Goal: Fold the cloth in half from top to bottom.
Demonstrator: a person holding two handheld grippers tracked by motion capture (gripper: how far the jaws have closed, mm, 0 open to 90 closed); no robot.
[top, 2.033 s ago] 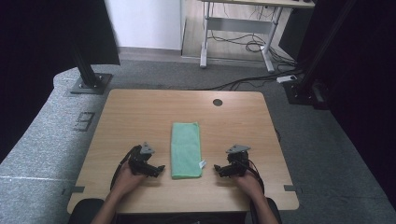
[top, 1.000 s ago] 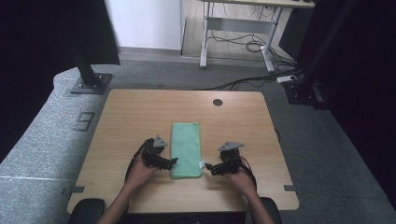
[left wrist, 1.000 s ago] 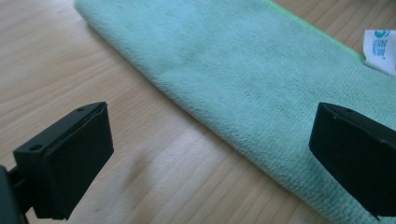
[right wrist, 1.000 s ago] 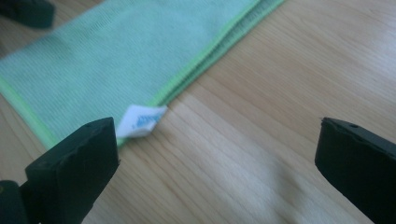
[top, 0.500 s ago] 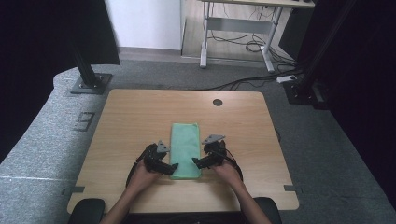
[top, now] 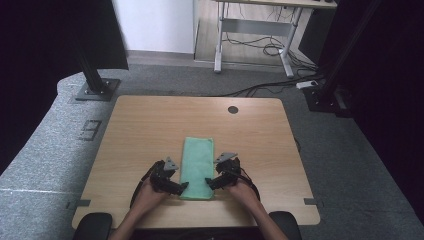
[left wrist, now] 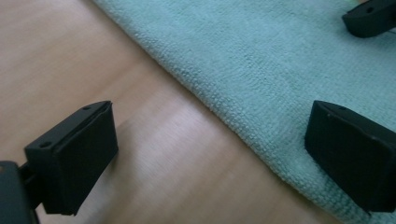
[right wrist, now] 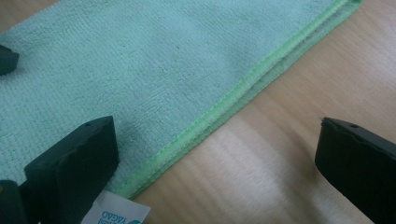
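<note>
Green towel (top: 197, 165) lay folded flat on tabletop (top: 145, 130), near front edge. Left tongs (top: 184, 187) wide open, straddling towel's left edge, holding nothing. Right tongs (top: 209, 184) wide open over right edge, holding nothing. White tag (right wrist: 116, 212) at towel corner.

Both grippers were black, handheld. Left gripper (top: 183, 186) and right gripper (top: 209, 183) each carried a grey three-cornered plate on top. Black cable looped back from each one beside the wrist. Forearms were bare, no sleeves in the high view. Jaws were blocky black pads with flat faces and bevelled edges; small round screw holes sat on the top face of each, two visible on some.
</note>
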